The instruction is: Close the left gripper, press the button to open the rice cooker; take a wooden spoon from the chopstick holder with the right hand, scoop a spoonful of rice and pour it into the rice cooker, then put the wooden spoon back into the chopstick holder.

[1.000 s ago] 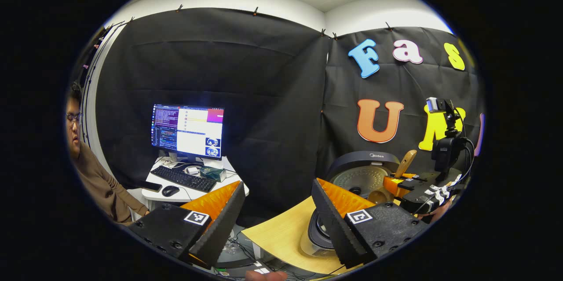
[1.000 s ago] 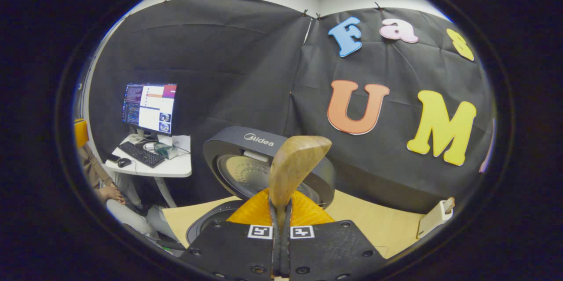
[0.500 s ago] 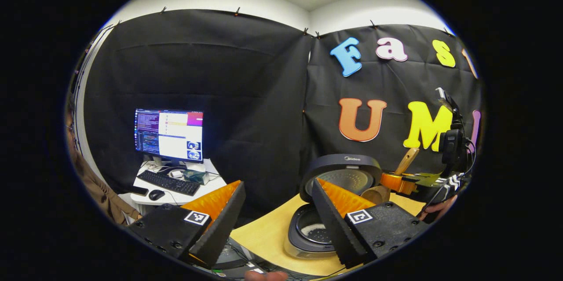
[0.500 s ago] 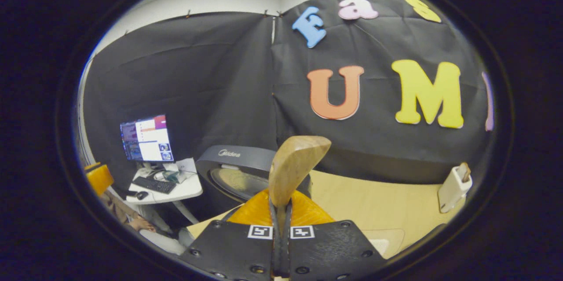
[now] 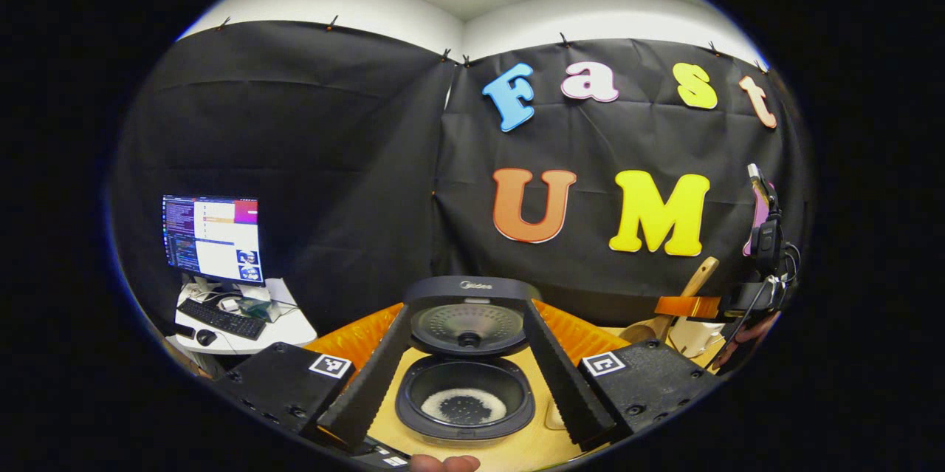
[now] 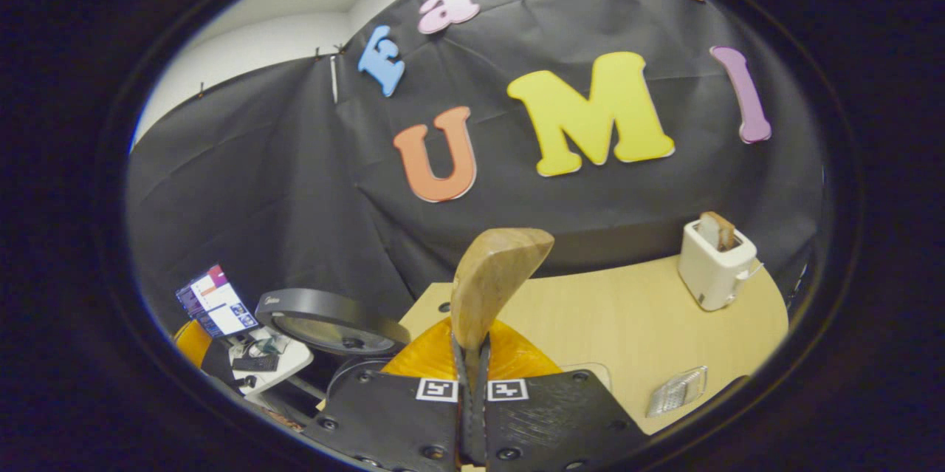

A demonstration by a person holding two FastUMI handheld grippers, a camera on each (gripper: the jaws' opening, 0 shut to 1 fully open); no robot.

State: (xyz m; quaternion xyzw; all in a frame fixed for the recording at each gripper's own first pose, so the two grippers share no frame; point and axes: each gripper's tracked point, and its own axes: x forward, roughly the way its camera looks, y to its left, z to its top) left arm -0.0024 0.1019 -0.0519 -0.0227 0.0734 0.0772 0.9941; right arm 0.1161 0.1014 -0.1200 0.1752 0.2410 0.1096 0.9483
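Swung right over the last second, away from the dark round rice cooker [image 5: 465, 376] and toward the white chopstick holder [image 6: 715, 267] at the far right of the pale wooden table [image 6: 627, 324]. Right gripper [image 6: 472, 354] clamped on the light wooden spoon [image 6: 491, 284], handle end standing up between the fingers. Left gripper [image 5: 465, 372] spread wide, now framing the open cooker, lid up, rice lying in the pot. Pouring judged done; only the return of the spoon left.
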